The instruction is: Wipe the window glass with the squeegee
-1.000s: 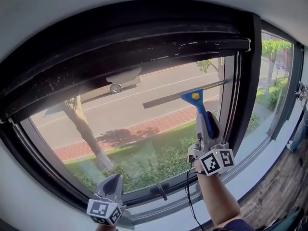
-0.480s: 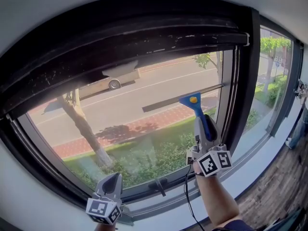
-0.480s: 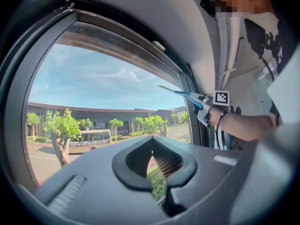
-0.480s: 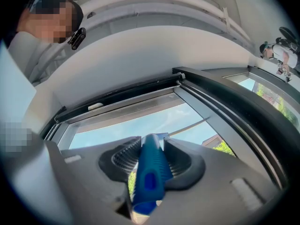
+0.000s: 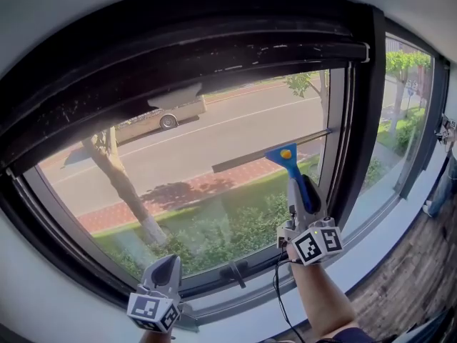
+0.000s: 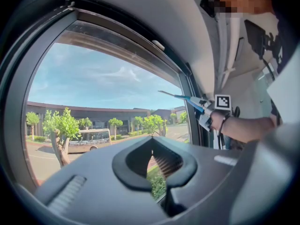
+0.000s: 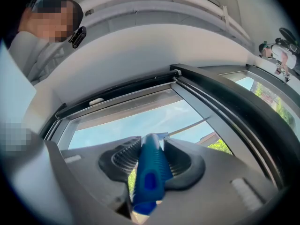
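Note:
The squeegee (image 5: 283, 156) has a blue handle and a long thin blade that lies slanted against the window glass (image 5: 178, 163), right of its middle. My right gripper (image 5: 301, 204) is shut on the handle from below; in the right gripper view the blue handle (image 7: 150, 172) sits clamped between the ribbed pads (image 7: 123, 157). My left gripper (image 5: 167, 269) hangs low by the bottom frame, shut and holding nothing. From the left gripper view (image 6: 154, 159) the squeegee (image 6: 186, 97) and the right gripper (image 6: 206, 112) show far off to the right.
A thick black frame (image 5: 214, 56) runs over the glass, with a black post (image 5: 360, 120) just right of the blade. A latch (image 5: 235, 271) sits on the lower rail. A second pane (image 5: 407, 113) and wooden floor (image 5: 414, 284) lie to the right.
The right gripper has drawn the squeegee a little way down the glass. The left gripper has stayed by the lower rail.

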